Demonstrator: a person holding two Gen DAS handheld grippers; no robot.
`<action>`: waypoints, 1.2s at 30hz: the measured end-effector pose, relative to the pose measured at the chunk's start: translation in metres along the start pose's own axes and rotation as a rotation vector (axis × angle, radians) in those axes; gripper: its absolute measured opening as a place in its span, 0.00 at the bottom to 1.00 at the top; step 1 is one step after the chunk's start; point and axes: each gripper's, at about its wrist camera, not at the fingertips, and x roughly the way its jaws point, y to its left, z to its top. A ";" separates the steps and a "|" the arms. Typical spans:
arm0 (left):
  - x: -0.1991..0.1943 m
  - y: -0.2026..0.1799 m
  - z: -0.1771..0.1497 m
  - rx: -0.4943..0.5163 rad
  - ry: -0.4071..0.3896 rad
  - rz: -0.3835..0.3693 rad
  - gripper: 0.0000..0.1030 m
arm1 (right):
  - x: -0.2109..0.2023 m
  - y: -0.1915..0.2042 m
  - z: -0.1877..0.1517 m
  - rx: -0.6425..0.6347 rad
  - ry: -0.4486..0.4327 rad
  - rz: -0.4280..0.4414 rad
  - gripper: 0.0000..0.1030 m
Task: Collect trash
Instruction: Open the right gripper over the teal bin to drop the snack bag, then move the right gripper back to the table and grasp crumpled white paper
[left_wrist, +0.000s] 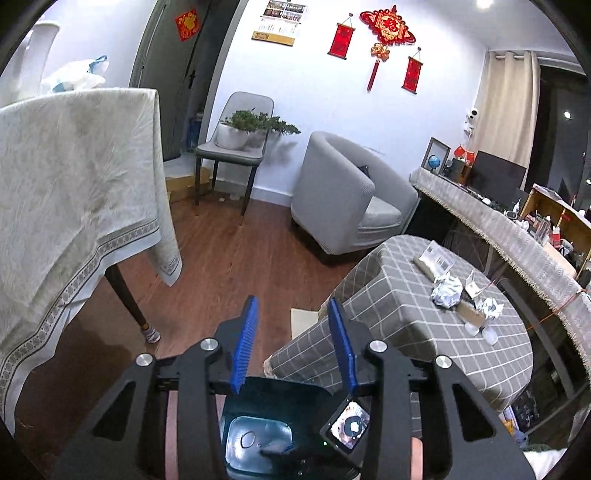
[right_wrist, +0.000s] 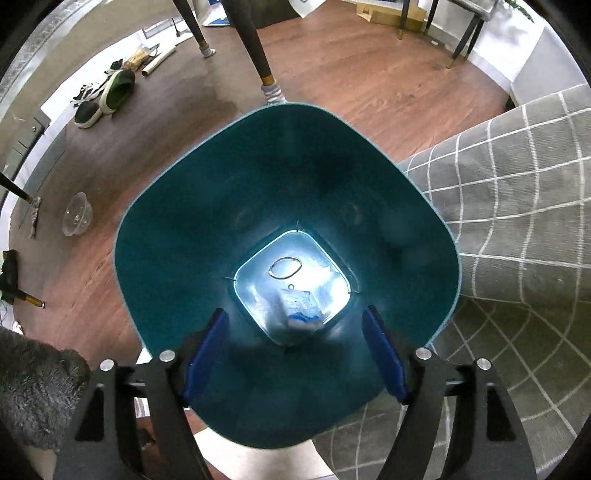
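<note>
The right tool (right_wrist: 295, 354) hangs spread and empty directly over the deep teal plastic waste bin (right_wrist: 177, 236), whose bottom holds a crumpled white-and-blue wrapper (right_wrist: 301, 314). The left tool (left_wrist: 291, 343) is likewise spread, gripping nothing, aimed toward the grey checked-cloth surface (left_wrist: 388, 317). On that surface remain crumpled silver foil wads (left_wrist: 447, 291), near other scraps too small to identify. Judgement: the foil is light, soft and crushable; pinch across the bulk of a wad, since thin edges may tear or slip.

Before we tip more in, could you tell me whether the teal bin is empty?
Not empty: the teal bin holds a crumpled white-and-blue wrapper on its bottom.
</note>
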 end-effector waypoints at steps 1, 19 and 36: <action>0.000 -0.002 0.002 0.001 -0.005 -0.001 0.40 | -0.005 -0.001 -0.001 0.002 -0.012 0.008 0.73; 0.016 -0.047 0.018 0.030 -0.039 0.003 0.42 | -0.195 -0.015 -0.008 -0.042 -0.488 0.067 0.73; 0.064 -0.128 0.008 0.105 0.014 -0.045 0.63 | -0.273 -0.124 -0.070 0.132 -0.685 -0.123 0.78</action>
